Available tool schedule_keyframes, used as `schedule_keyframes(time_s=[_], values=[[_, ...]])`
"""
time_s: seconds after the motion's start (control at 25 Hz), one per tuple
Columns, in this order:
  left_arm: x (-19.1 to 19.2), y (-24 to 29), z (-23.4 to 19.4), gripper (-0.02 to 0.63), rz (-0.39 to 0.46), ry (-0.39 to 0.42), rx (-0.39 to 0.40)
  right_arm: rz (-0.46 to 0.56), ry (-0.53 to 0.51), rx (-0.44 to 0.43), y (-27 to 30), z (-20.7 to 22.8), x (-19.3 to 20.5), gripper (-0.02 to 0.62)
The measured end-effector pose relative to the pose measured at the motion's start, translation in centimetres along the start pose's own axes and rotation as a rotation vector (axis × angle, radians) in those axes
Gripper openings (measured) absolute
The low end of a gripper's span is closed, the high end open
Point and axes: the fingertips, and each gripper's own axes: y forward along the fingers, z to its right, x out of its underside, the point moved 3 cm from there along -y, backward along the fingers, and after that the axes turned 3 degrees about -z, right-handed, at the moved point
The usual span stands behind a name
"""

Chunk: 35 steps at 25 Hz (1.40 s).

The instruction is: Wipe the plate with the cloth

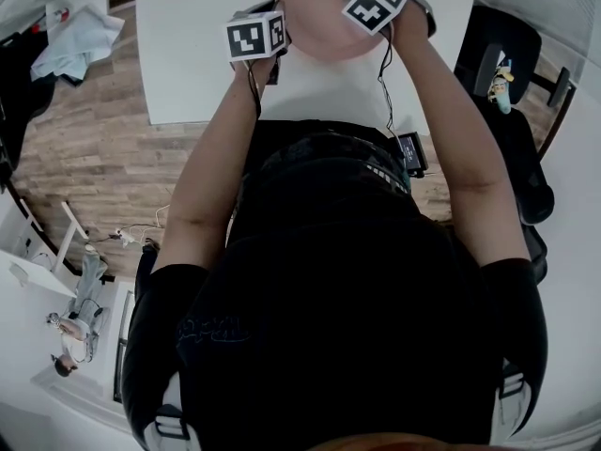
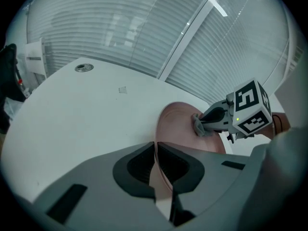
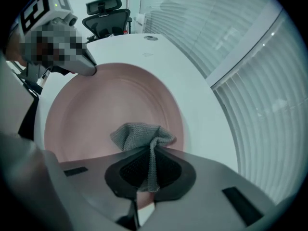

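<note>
A pink plate (image 1: 315, 22) lies on the white table (image 1: 192, 73). My left gripper (image 2: 155, 147) is shut on the plate's near rim (image 2: 166, 177); in the right gripper view it (image 3: 90, 70) clamps the plate's far-left edge. My right gripper (image 3: 152, 154) points down over the plate (image 3: 110, 107) and is shut on a bunched grey cloth (image 3: 140, 134). The cloth's free end rests on the plate's near-right part. The left gripper view shows the right gripper (image 2: 208, 121) pressing the cloth (image 2: 198, 126) onto the plate (image 2: 180, 124). From the head view, both marker cubes hide the jaws.
A black office chair (image 1: 512, 64) stands right of the table and shows beyond it (image 3: 108, 13) too. A round grommet (image 2: 84, 67) sits in the tabletop. Window blinds (image 2: 144, 28) run along the table's far side. A light blue cloth (image 1: 75, 40) lies on another desk at left.
</note>
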Motion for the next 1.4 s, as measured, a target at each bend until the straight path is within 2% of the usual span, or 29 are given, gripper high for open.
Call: schedule_keyframes(time_s=[0.24, 0.32, 0.44, 0.6, 0.68, 1.0, 1.2, 1.4], values=[[0.0, 0.0, 0.0, 0.031, 0.005, 0.001, 0.004, 0.089, -0.062, 0.064, -0.1, 1.3, -4.0, 0.034], [0.0, -0.1, 0.0, 0.031, 0.007, -0.007, 0.004, 0.118, -0.092, 0.062, -0.3, 0.9, -5.6, 0.034], [0.1, -0.2, 0.2, 0.031, 0.016, -0.027, 0.006, 0.176, -0.144, 0.006, -0.7, -1.0, -7.9, 0.034], [0.0, -0.2, 0.0, 0.031, 0.027, -0.053, 0.005, 0.267, -0.232, -0.134, -1.2, -5.7, -10.4, 0.034], [0.0, 0.0, 0.0, 0.029, 0.033, -0.061, 0.002, 0.286, -0.264, -0.177, -1.5, -7.6, -10.7, 0.034], [0.2, 0.1, -0.2, 0.028, 0.044, -0.070, -0.017, 0.309, -0.445, -0.288, -2.4, -14.4, -8.5, 0.034], [0.3, 0.0, -0.3, 0.028, 0.045, -0.067, -0.027, 0.256, -0.428, -0.368, -3.2, -17.1, -5.1, 0.035], [0.3, 0.0, -0.3, 0.026, 0.052, -0.068, -0.028, 0.108, -0.373, -0.405, -2.9, -16.4, -0.1, 0.035]])
